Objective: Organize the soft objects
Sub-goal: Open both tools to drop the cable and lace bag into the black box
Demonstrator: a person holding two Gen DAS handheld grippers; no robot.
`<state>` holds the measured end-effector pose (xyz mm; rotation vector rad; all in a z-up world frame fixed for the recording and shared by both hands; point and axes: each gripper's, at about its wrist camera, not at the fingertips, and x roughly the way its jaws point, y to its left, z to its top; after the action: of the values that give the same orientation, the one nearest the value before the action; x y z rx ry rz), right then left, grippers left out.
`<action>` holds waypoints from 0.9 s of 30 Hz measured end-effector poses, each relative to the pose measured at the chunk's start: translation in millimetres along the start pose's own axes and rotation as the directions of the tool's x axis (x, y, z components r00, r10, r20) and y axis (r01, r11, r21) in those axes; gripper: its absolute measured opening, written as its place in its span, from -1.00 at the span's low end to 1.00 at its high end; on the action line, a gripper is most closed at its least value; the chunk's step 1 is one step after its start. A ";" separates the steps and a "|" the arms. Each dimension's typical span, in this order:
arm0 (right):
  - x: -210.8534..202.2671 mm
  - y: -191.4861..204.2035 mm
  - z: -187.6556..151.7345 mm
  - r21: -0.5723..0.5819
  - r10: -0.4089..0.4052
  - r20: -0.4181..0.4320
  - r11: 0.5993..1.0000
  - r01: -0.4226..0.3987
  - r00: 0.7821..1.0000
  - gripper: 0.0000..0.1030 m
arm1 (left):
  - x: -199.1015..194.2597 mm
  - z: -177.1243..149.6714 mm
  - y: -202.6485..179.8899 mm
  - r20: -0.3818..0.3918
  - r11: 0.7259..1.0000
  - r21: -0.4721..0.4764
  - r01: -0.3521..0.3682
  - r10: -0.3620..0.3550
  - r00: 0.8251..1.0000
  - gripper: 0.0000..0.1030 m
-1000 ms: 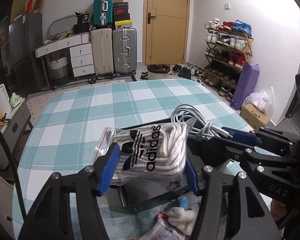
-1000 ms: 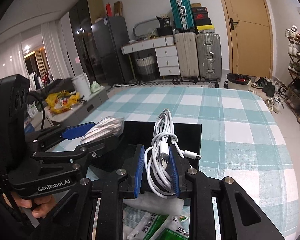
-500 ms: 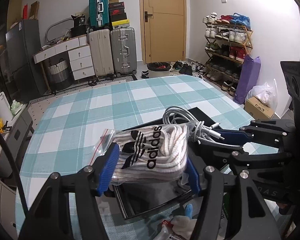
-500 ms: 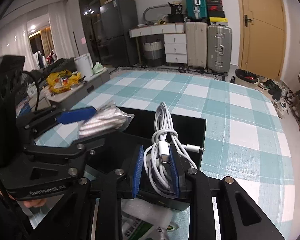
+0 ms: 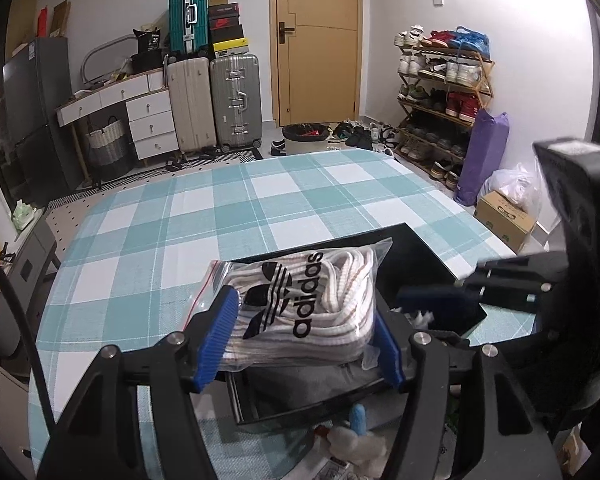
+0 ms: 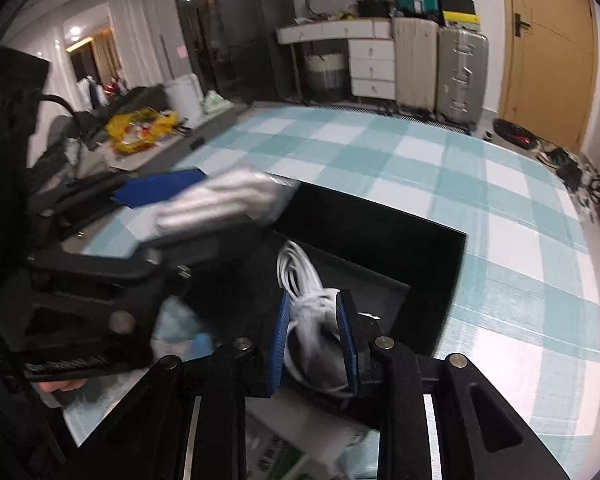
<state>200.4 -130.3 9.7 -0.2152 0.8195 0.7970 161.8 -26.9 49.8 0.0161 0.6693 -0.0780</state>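
Observation:
My left gripper is shut on a clear zip bag of white Adidas socks and holds it over the near left part of a black open box on the checked table. In the right wrist view the bag of socks hangs blurred above the box's left rim. My right gripper is shut on a coiled white USB cable and has it lowered inside the black box. The cable's lower part is hidden by the fingers.
The teal and white checked tablecloth covers the table. Packets and white soft items lie at the near edge below the box. Suitcases, drawers, a door and a shoe rack stand beyond the table's far edge.
My right gripper has dropped with the cable down into the black box. My left gripper has shifted the sock bag slightly over the box; both stay shut.

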 end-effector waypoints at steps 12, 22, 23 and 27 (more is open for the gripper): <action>-64.9 19.6 -19.2 -0.027 -0.195 0.166 0.979 0.202 0.967 0.97 | -31.3 -2.6 4.5 0.070 1.000 -0.015 -0.016 0.017 0.997 1.00; -92.5 15.5 -59.6 0.099 -0.187 0.157 0.980 0.173 0.970 0.99 | -52.1 -30.4 7.9 0.067 0.999 -0.028 -0.027 0.029 0.997 1.00; -93.1 13.7 -63.3 0.108 -0.190 0.150 0.979 0.174 0.970 0.99 | -53.6 -33.2 10.3 0.066 0.999 -0.038 -0.022 0.024 0.998 1.00; -95.0 3.0 -75.9 0.178 -0.185 0.139 0.971 0.159 0.973 0.99 | -55.7 -44.0 17.8 0.058 0.998 -0.061 -0.031 0.034 0.998 1.00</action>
<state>115.3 -215.5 27.1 -0.0738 0.7054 0.5708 92.4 -3.7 49.6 -0.0331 0.6120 -0.0267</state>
